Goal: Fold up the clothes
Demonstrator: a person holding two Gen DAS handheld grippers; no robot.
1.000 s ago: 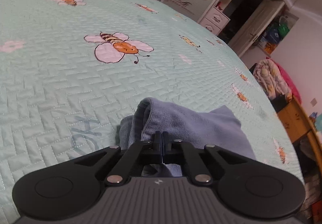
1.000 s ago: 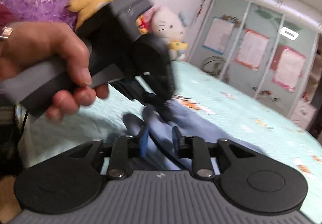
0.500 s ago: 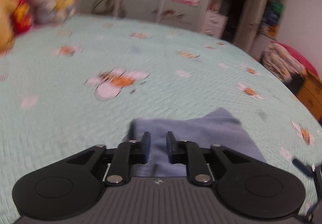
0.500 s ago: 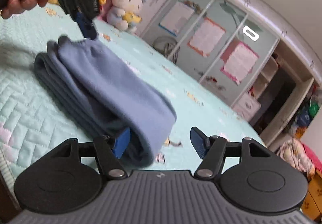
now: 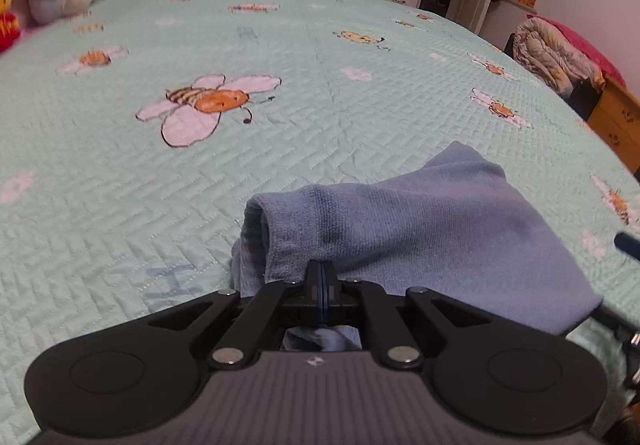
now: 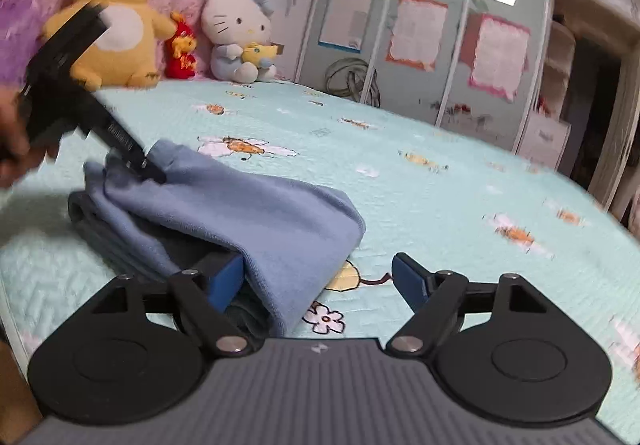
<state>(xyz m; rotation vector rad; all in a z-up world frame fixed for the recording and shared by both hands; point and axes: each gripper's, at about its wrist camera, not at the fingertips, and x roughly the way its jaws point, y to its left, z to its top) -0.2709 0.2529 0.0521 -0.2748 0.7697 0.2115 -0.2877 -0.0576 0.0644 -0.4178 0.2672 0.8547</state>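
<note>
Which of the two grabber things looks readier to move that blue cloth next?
The left hand-held gripper, probably: it is shut on the blue cloth at one end. The right hand-held gripper has just been opening, its pads apart at the cloth's other end.

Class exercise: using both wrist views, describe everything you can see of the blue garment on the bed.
The blue garment is soft, fleecy-looking fabric, folded into a layered bundle with a rolled edge. It lies on the mint quilted bedspread. The left gripper is shut on its near edge; the right gripper, just opening, stands around its other end without pinching.
</note>
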